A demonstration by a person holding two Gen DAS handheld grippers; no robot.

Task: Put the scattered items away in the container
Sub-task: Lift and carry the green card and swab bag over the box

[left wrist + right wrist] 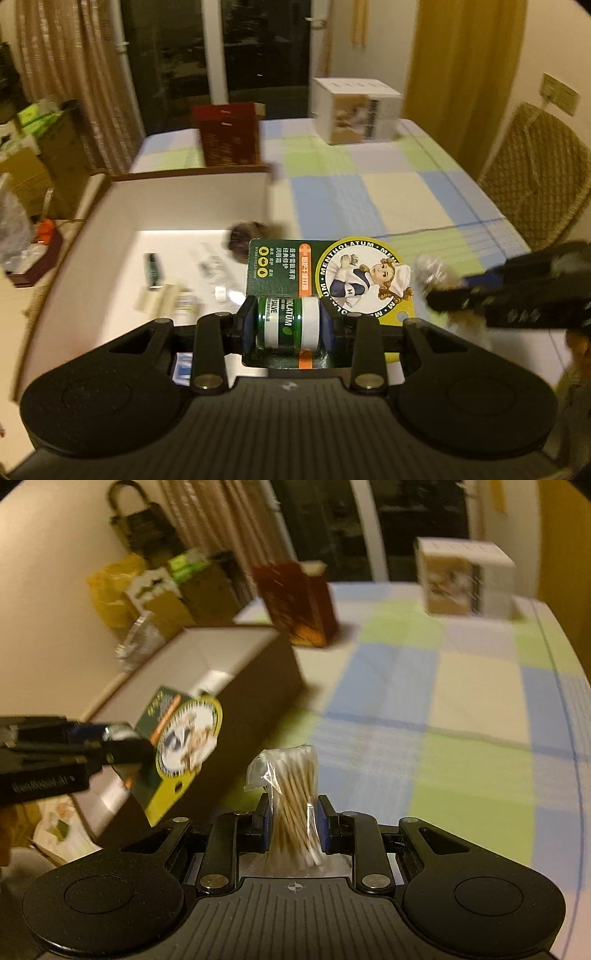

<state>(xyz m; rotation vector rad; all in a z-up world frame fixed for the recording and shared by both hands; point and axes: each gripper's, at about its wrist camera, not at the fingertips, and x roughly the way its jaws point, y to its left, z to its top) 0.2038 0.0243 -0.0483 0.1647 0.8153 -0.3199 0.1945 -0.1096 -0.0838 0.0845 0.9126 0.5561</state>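
Over the near corner of the box [192, 206], the left tongs [287, 323] are clamped on the salve jar [288, 321] of a carded blister pack, its card [332, 277] standing up past the fingers. The box sits on the checked worktop [388, 192], and several small items already lie on its white floor. The right tongs [293, 827] grip a bag of swabs [291, 794] upright between their pads, well outside the box and to its right, above the worktop.

The step in hand looks like carrying two items to the box at once. The left load seems close to the drop: it should go a little further in over the floor, then the tongs should part. The swabs need to travel left, over the box's brown wall [251, 701], before release. Both views are blurred, so exact heights cannot be told.
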